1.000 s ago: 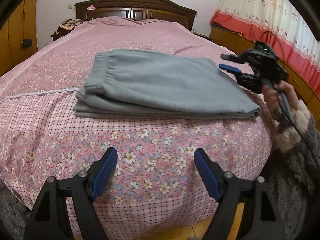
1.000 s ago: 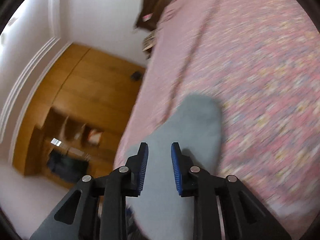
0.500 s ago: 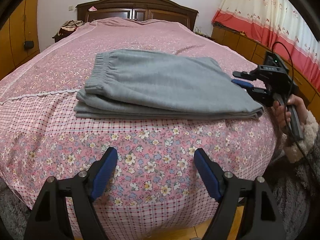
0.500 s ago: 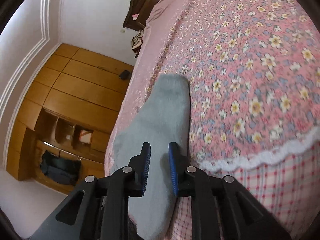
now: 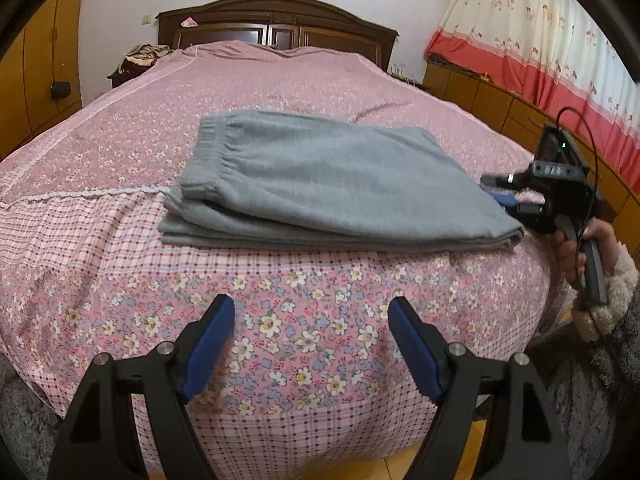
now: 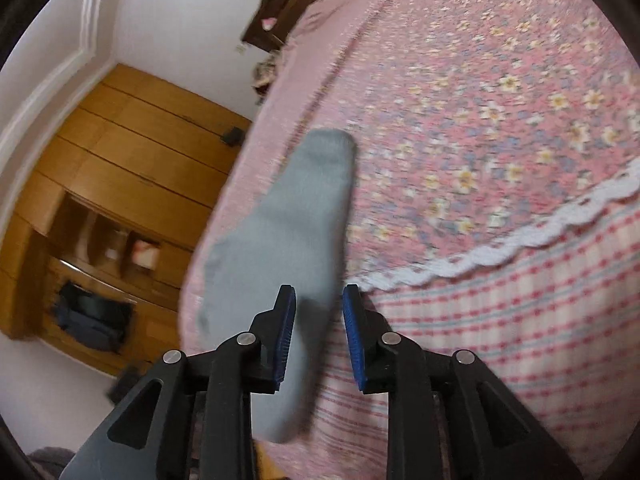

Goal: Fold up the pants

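Grey pants [image 5: 320, 184] lie folded into a flat rectangle on the pink floral bed [image 5: 280, 80], waistband at the left. My left gripper [image 5: 312, 320] hangs open over the bed's near edge, well short of the pants, with nothing between its fingers. At the pants' right end sits my right gripper [image 5: 500, 190], held by a person's hand [image 5: 596, 240]. In the right wrist view the right gripper [image 6: 320, 312] is open by a narrow gap, and the pants [image 6: 296, 208] run away from between its blue pads. Whether the pads touch the cloth is hidden.
A dark wooden headboard [image 5: 276, 20] closes the far end of the bed. Low wooden cabinets [image 5: 500, 108] and a red and white curtain [image 5: 520, 20] line the right side. A tall wooden wardrobe [image 6: 120, 160] stands on the left. Bedspread [image 6: 500, 120] stretches beyond the pants.
My right gripper has come down from above the bed to the right end of the pants, and its jaws have parted slightly. The left gripper and the pants have stayed put.
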Available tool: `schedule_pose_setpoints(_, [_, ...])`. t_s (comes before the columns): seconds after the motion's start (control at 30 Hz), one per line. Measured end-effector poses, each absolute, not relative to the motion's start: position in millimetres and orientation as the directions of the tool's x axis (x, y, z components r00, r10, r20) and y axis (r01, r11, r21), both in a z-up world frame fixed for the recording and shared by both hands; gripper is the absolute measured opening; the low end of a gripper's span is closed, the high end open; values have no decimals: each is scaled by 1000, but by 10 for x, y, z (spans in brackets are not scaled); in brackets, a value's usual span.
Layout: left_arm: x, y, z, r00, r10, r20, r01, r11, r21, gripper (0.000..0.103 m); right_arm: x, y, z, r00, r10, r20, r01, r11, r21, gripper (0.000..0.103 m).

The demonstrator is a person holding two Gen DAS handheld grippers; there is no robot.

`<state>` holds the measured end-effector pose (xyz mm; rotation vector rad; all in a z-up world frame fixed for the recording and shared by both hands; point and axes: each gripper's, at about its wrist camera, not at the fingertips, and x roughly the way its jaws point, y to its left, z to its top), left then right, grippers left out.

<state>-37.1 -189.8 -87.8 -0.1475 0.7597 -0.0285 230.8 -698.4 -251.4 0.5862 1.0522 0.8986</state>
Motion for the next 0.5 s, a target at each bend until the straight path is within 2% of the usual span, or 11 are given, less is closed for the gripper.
schedule_pose_setpoints(0.23, [-401, -1814, -883, 728, -88, -680, -31, 987, -160, 83, 2237, -6978, -2514, 230, 836, -498, -337, 548, 765, 26])
schedule_pose_setpoints(0.33, [-397, -1820, -896, 724, -88, -684, -27, 987, -156, 83, 2294, -6976, -2559, 224, 865, -449, -291, 499, 816, 29])
schedule_pose_setpoints(0.43, [-396, -1878, -922, 721, -87, -688, -23, 988, -150, 83, 2387, -6993, -2622, 182, 917, -354, -247, 391, 886, 35])
schedule_pose_setpoints(0.5, [-386, -1904, -938, 718, -87, -691, -19, 989, -145, 83, 2456, -6944, -2645, 171, 925, -340, -242, 374, 895, 37])
